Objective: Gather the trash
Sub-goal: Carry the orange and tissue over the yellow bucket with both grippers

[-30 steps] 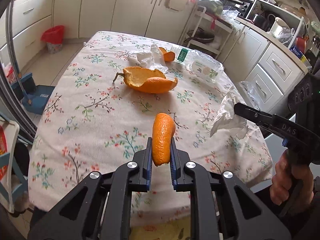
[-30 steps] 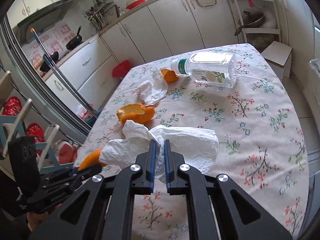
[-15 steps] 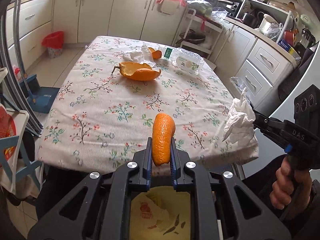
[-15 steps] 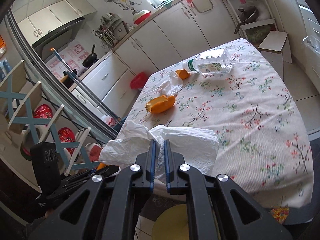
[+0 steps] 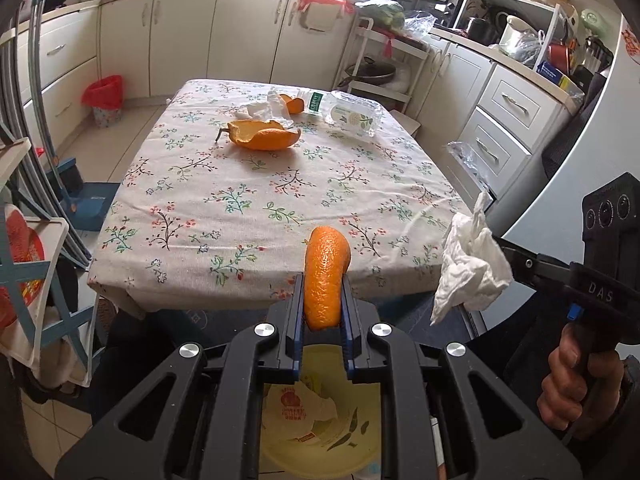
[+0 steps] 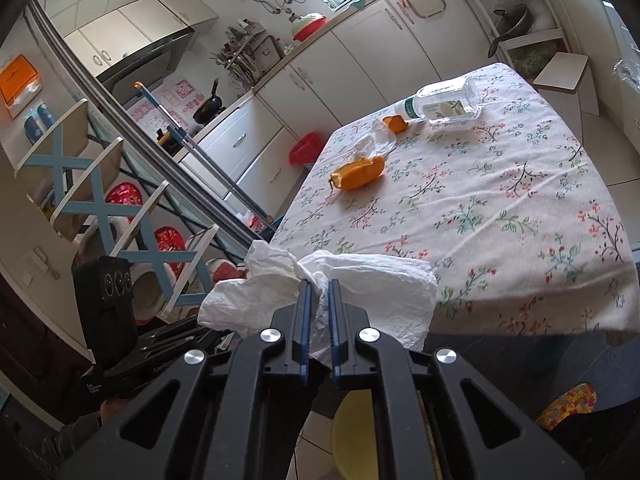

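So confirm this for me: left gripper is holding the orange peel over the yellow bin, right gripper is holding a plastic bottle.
Not quite. The right gripper is shut on a crumpled white tissue, as the right wrist view shows; the plastic bottle lies on the table. The rest holds: the left gripper grips the orange peel above the yellow bin.

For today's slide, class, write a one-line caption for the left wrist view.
Left claw grips an orange peel strip above a yellow bin, table ahead.
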`<move>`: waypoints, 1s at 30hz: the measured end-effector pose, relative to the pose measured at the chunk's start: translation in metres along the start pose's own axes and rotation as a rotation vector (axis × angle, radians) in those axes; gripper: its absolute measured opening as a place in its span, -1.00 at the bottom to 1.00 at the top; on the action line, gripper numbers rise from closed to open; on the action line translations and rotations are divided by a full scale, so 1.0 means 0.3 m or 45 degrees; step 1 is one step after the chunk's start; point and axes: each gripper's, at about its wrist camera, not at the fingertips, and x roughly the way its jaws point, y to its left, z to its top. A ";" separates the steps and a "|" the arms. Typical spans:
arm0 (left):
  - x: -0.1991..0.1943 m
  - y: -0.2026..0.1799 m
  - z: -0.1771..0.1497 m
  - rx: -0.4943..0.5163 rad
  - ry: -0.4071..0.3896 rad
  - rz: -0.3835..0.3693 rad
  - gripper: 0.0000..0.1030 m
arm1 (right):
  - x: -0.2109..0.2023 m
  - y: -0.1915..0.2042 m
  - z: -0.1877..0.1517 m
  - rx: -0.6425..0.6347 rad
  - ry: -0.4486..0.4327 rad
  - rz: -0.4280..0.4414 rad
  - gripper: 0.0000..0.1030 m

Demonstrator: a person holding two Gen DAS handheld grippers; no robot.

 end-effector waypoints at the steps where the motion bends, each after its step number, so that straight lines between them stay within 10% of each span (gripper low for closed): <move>1: -0.009 -0.007 -0.007 0.007 -0.002 0.000 -0.73 | -0.005 0.006 -0.011 -0.003 0.004 0.007 -0.82; 30: -0.135 -0.061 -0.163 0.070 0.031 0.014 -0.73 | -0.069 0.089 -0.184 -0.075 0.114 0.063 -0.82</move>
